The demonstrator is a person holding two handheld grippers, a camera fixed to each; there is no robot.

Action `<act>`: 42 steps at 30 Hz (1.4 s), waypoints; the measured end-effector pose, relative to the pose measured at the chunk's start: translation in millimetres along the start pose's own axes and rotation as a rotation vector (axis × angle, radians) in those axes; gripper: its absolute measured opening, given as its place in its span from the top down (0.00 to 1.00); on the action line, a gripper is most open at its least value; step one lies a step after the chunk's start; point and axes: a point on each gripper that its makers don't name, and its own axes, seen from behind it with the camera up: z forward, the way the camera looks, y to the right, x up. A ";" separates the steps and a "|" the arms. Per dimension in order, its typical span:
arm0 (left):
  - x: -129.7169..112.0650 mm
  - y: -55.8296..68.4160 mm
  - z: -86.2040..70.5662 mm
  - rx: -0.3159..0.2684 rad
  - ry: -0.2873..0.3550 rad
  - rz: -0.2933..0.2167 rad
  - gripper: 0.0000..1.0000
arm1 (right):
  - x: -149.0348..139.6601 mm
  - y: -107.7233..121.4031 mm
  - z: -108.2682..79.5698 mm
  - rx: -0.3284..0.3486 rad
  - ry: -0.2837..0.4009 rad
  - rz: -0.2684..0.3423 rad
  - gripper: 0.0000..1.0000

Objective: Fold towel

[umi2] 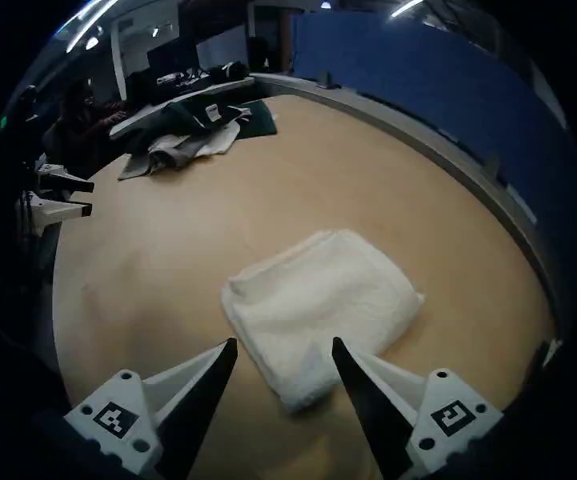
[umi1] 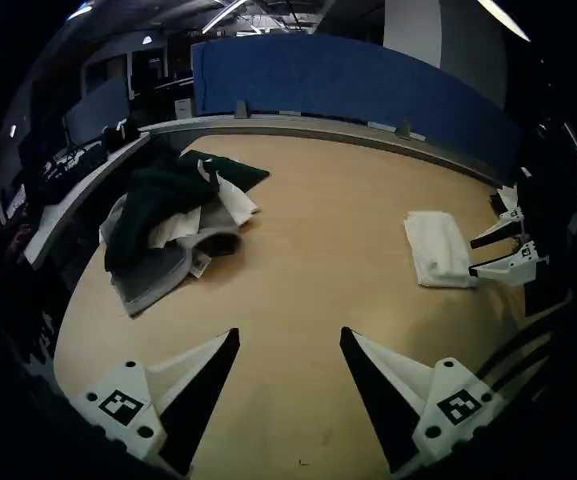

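Two grippers were in your hands, both with fingers spread apart and clamped on nothing. Your left gripper (umi1: 289, 332) hovered over a bare stretch of the light wooden table (umi1: 328, 200). Your right gripper (umi2: 284, 340) sat at the near edge of the folded white terry towel (umi2: 320, 300), its fingertips either side of that edge; whether they touched the cloth could not be told. The towel lay flat on the table as a thick rectangle, on the side toward the blue partition wall (umi2: 448, 88). Well apart from it, near the table's far rim, a loose heap of dark green, grey and white towels (umi1: 168, 224) lay rumpled.
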 end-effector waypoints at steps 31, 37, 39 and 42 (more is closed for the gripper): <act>-1.4 5.0 -4.4 0.000 0.008 0.002 0.07 | -49.8 8.0 -3.1 -0.052 -0.052 0.063 0.30; -0.6 6.2 -3.8 -0.001 0.009 0.003 0.07 | -55.5 6.2 1.0 -0.048 -0.061 0.078 0.44; 0.0 6.4 -3.5 0.000 0.010 0.003 0.07 | -57.1 5.9 2.6 -0.049 -0.063 0.080 0.48; 0.4 6.5 -3.1 -0.001 0.011 0.003 0.06 | -59.2 5.3 4.6 -0.046 -0.065 0.085 0.56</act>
